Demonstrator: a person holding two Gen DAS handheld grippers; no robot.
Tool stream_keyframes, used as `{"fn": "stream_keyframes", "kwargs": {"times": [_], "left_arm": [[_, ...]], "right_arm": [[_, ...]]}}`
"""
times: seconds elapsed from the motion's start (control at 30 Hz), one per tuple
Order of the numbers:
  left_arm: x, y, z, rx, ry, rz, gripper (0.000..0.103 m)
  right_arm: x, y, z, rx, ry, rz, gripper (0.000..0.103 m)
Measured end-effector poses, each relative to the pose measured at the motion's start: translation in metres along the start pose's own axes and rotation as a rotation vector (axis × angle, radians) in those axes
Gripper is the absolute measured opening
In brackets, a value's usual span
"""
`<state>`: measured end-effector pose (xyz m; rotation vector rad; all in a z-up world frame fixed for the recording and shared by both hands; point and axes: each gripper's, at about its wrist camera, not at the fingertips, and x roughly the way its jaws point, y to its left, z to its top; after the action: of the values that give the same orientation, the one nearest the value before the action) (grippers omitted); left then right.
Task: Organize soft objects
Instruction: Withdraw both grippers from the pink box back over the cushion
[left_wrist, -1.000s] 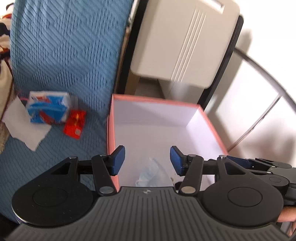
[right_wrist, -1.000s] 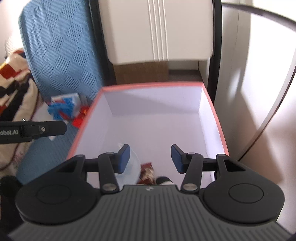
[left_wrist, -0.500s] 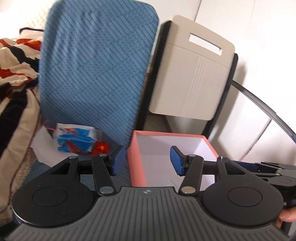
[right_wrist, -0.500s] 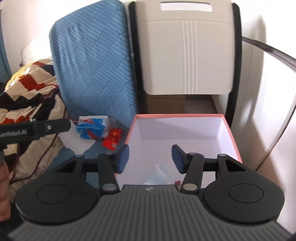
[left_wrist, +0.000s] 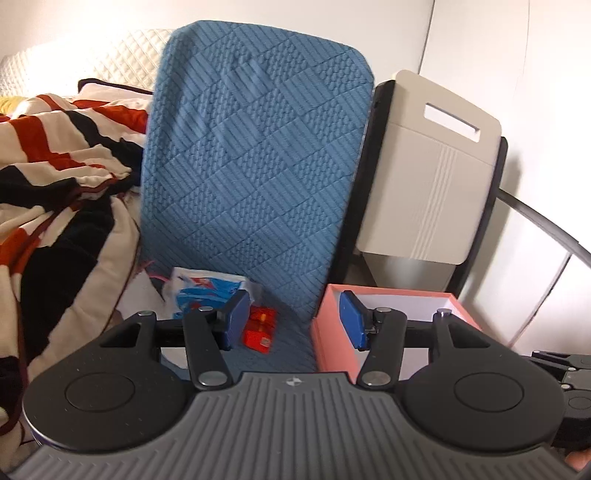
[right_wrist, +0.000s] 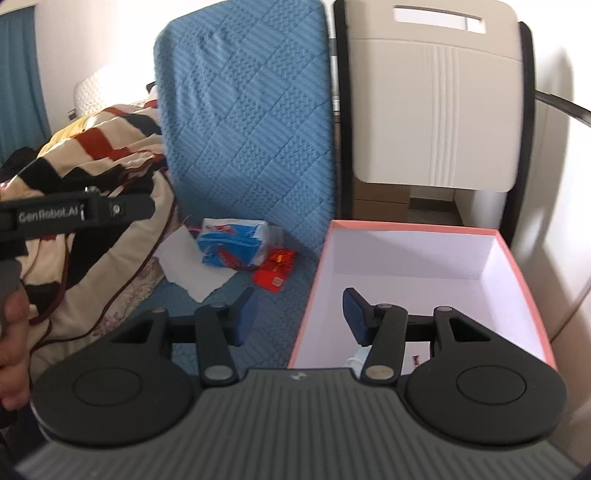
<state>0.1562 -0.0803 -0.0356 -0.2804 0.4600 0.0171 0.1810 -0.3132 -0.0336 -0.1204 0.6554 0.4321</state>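
pulling back from the pink box (right_wrist: 496, 236), both the left tool (left_wrist: 291, 321) and right tool (right_wrist: 299, 315) stand half open and empty; tissue pack (right_wrist: 232, 247) and red packet (right_wrist: 275, 271) likely come next.

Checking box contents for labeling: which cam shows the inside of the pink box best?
Right wrist. It looks down into the pink box, showing its white walls and floor, with small items partly hidden behind the right gripper. The left wrist view shows only the box's near corner and rim, nothing of its contents.

Bedroom in a home: rumpled striped blanket (left_wrist: 62, 192), quilted cream headboard (left_wrist: 110, 62), blue textured cushion (left_wrist: 255, 166).
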Motion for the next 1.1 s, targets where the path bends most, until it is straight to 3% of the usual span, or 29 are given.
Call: {"fn": "stream_keyframes", "kwargs": {"times": [0.4, 0.8, 1.1], "left_arm": [[-0.004, 0.034, -0.038, -0.003, 0.018, 0.094, 0.06], [-0.007, 0.053, -0.062, -0.014, 0.058, 0.092, 0.06], [-0.003, 0.056, -0.075, -0.01, 0.075, 0.102, 0.06]], "right_arm": [[0.027, 0.034, -0.032, -0.032, 0.018, 0.051, 0.054], [0.034, 0.054, -0.064, -0.032, 0.076, 0.024, 0.054], [0.035, 0.056, -0.065, -0.003, 0.095, 0.017, 0.054]]}}
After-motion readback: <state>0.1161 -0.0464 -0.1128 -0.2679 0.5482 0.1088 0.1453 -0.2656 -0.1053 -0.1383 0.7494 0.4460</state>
